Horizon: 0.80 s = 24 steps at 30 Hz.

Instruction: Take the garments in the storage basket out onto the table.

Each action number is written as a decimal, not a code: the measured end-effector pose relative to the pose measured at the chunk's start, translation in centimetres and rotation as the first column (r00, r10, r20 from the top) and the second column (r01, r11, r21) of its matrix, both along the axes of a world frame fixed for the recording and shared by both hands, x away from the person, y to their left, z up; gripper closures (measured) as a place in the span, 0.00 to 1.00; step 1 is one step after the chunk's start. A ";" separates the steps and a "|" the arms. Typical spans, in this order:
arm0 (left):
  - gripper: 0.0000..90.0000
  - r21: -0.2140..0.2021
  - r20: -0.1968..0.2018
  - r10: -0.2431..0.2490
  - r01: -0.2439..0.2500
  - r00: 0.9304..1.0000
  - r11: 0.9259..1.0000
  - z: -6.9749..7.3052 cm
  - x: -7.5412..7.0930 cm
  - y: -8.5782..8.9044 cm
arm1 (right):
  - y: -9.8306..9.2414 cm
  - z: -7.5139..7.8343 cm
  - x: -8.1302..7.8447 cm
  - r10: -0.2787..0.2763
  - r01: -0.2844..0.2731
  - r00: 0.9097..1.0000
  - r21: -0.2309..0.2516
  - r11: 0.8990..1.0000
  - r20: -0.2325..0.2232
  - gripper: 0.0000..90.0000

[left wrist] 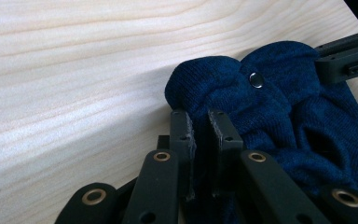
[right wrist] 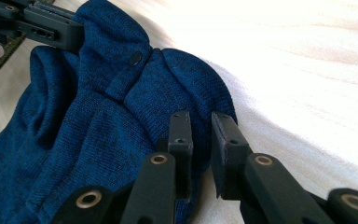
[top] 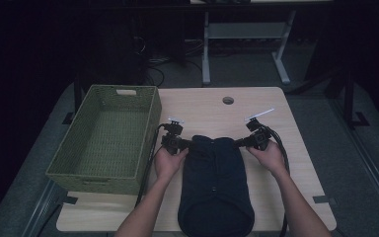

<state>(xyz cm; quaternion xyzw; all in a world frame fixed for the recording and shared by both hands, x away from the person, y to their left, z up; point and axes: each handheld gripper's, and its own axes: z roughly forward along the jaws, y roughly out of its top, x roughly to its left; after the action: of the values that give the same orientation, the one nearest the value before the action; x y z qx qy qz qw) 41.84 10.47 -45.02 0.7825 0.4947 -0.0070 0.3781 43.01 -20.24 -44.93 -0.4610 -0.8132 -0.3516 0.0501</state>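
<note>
Dark blue knit garment (top: 215, 182) flat on wooden table (top: 296, 163), lengthwise at near-centre (snap button near far end). Left gripper (top: 188, 144) clamped on far-left corner of garment. Right gripper (top: 240, 143) pinching far-right corner edge, fabric between jaws. Green woven basket (top: 106, 138) at left side of table. Cable hole (top: 228, 100) near far edge.

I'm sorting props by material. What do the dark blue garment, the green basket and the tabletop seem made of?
The dark blue knitted garment looks like soft matte wool or fleece knit, with ribbed texture and a metal snap. The green rectangular basket appears woven, perhaps wicker or paper cord. The pale table shows wood grain, possibly laminate.
</note>
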 end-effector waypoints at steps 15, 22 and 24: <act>0.91 -0.005 0.030 -0.002 0.002 1.000 1.000 1.2 0.2 -0.3 | -0.5 0.9 0.1 -0.003 0.003 1.000 0.016 1.000 0.012 0.88; 0.91 -0.021 0.047 0.010 -0.009 0.999 1.000 1.9 0.4 -0.1 | -0.6 2.0 0.3 -0.002 0.001 0.999 0.026 1.000 0.041 0.88; 0.91 -0.015 0.054 -0.002 0.003 0.999 1.000 2.2 0.5 -0.1 | -0.6 2.1 0.4 -0.003 0.002 0.999 0.030 1.000 0.040 0.88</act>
<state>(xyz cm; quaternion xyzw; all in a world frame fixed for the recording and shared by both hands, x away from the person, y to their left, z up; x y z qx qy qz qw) 42.34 10.33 -42.82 0.7802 0.4832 0.0099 0.3971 43.39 -20.86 -42.83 -0.4540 -0.8083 -0.3728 0.0401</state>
